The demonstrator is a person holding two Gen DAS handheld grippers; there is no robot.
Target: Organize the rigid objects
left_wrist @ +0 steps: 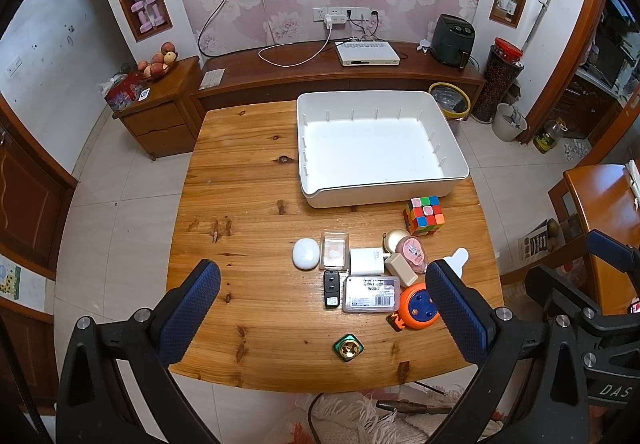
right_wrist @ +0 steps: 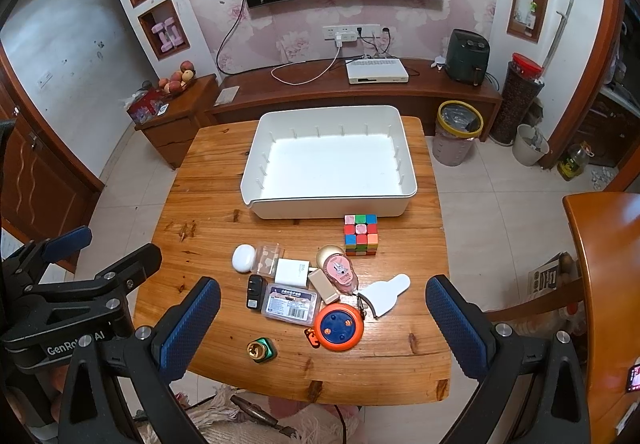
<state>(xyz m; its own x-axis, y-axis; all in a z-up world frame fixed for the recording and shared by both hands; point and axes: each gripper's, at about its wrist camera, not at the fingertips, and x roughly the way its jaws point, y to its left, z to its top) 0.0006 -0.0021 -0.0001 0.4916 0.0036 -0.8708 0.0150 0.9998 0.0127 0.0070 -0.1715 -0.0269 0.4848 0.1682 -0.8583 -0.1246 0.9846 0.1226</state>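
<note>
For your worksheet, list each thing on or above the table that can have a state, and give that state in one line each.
White bin: empty, upright.
Puzzle cube: scrambled, beside the bin, on the table.
Orange tape measure: lying flat.
Clear labelled case: closed, lying flat.
White earbud case: closed.
Left tool: open, holding nothing.
Right tool: open, holding nothing.

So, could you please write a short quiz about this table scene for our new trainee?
1. True or false: the white plastic bin already holds some items.
2. Which item lies nearest the table's front edge?
A. multicoloured puzzle cube
B. small green-and-gold metal piece
C. white oval case
3. Fill in: both the left hand-held gripper and the right hand-held gripper are ____.

Key: 1 false; 2 B; 3 open.
</note>
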